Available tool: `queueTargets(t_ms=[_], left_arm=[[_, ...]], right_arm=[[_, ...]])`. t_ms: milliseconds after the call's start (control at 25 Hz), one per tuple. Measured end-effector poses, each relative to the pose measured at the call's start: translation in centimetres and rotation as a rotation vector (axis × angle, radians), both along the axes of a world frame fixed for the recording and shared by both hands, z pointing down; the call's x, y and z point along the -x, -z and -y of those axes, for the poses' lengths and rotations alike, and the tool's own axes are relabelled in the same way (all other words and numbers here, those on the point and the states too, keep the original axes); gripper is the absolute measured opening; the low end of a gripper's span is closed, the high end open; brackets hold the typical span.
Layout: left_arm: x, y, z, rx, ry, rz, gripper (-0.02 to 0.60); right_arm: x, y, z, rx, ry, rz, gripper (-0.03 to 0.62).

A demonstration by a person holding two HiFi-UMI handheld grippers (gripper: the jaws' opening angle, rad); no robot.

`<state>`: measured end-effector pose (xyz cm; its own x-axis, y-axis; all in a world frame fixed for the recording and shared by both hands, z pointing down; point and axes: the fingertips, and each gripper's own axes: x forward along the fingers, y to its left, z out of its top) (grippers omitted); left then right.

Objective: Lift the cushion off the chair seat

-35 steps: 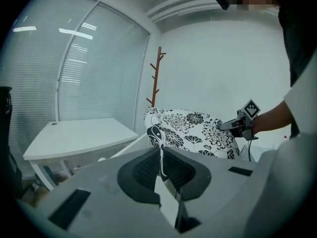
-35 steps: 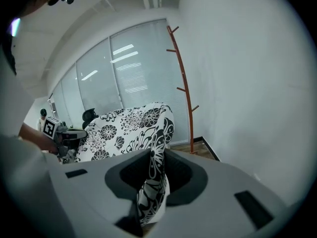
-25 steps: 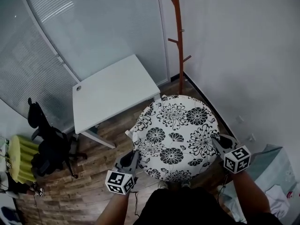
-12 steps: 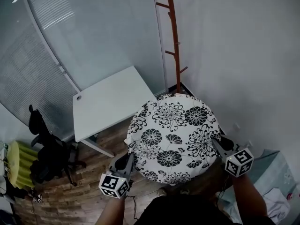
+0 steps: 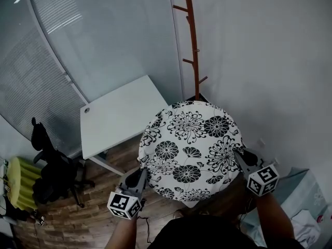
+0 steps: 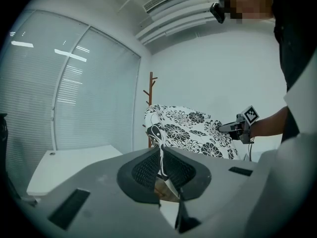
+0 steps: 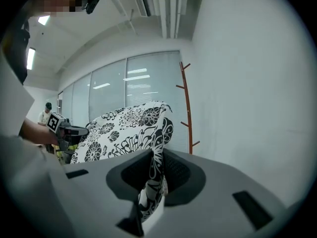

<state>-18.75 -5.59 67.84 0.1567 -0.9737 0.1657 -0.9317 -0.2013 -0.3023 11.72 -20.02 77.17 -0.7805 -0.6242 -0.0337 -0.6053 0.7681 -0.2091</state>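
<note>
standing beyond the cushion (image 5: 189, 149): white table (image 5: 122, 115), coat rack (image 5: 193, 45).

Wood floor (image 5: 85, 207), white table (image 5: 122, 115), black office chair (image 5: 53, 174)

The round cushion (image 5: 191, 149) is white with black flowers. It is up in the air, printed face upward, pinched at opposite edges.

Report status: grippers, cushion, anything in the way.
Left gripper shut on cushion edge. Right gripper jaws closing, cushion fabric between them. Cushion aloft between both. Coat rack beyond, apart.
</note>
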Motion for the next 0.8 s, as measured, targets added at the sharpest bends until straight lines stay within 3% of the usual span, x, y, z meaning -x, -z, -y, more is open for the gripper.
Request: queueTargets(t_ms=[800], left_arm=[[0.11,-0.43,0.15,0.002,-0.009,0.023,0.02]], right_arm=[[-0.06,-0.22,0.38,0.008,0.0,0.005,0.058]])
